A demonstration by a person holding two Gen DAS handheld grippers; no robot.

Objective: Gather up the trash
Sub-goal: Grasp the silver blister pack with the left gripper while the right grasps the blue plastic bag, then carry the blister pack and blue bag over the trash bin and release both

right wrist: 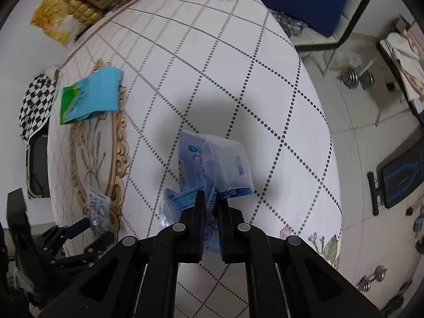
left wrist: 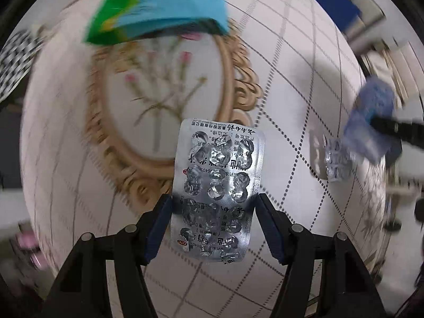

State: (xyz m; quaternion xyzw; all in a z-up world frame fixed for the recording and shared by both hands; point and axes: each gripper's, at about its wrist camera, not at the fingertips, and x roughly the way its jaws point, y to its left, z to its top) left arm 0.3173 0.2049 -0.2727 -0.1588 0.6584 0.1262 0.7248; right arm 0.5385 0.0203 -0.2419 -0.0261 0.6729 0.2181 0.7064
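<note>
Trash items observed: an empty silver blister pack, a blue-and-white plastic wrapper, a small clear crumpled blister piece, and a blue-and-green packet.

The left hand-held gripper has its blue-padded fingers against both long edges of the empty silver blister pack, gripping it. In the right wrist view the pack stands up from that gripper near the table's left edge, beside the gold ornate oval printed on the cloth.

The right hand-held gripper is closed on the blue-and-white plastic wrapper, pinching its lower end; the rest of the wrapper sticks out ahead of the fingers, above the table, with a dark shadow on the cloth beyond it.

The small clear crumpled blister piece appears in the left wrist view just beside the wrapper; blur there makes it unclear whether it rests on the table or hangs from the wrapper.

The blue-and-green packet lies flat on the table at the far end of the printed oval, toward the far left corner, well apart from both grippers.

The table carries a white cloth with a dotted diamond grid.
</note>
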